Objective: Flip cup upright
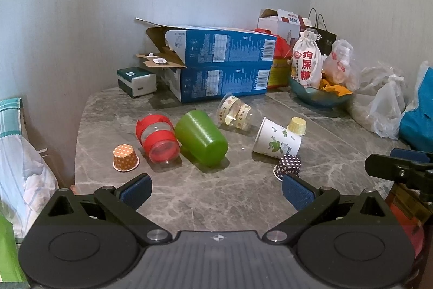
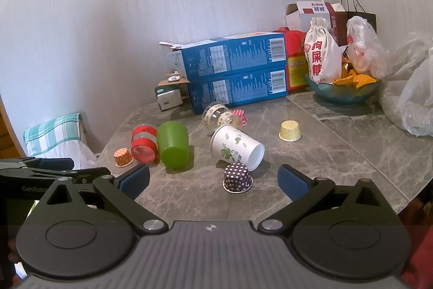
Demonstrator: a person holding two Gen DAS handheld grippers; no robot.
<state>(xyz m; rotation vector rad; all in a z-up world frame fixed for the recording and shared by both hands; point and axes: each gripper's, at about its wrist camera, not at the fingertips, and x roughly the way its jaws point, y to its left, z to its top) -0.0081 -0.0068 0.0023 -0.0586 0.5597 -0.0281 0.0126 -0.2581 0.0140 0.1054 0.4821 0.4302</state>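
Several cups lie on the grey marble table (image 1: 216, 197) (image 2: 338, 153). A green plastic cup (image 1: 200, 138) (image 2: 173, 145) lies on its side. A red-banded clear cup (image 1: 157, 138) (image 2: 143, 144) lies beside it. A white paper cup with green print (image 1: 276, 138) (image 2: 234, 146) lies on its side. A clear cup with tape bands (image 1: 236, 113) (image 2: 217, 115) lies behind. My left gripper (image 1: 216, 190) is open and empty, in front of the cups. My right gripper (image 2: 213, 180) is open and empty, just in front of a purple dotted cupcake liner (image 2: 237, 178) (image 1: 289, 165).
Small liners stand inverted: orange (image 1: 125, 157) (image 2: 123, 156), yellow (image 1: 297, 125) (image 2: 290, 130), red dotted (image 2: 239, 115). Two stacked blue boxes (image 1: 224, 67) (image 2: 235, 72), a tissue pack (image 1: 136, 83), a snack bowl (image 1: 319, 94) (image 2: 342, 91) and plastic bags (image 1: 387, 102) (image 2: 414, 99) line the back and right.
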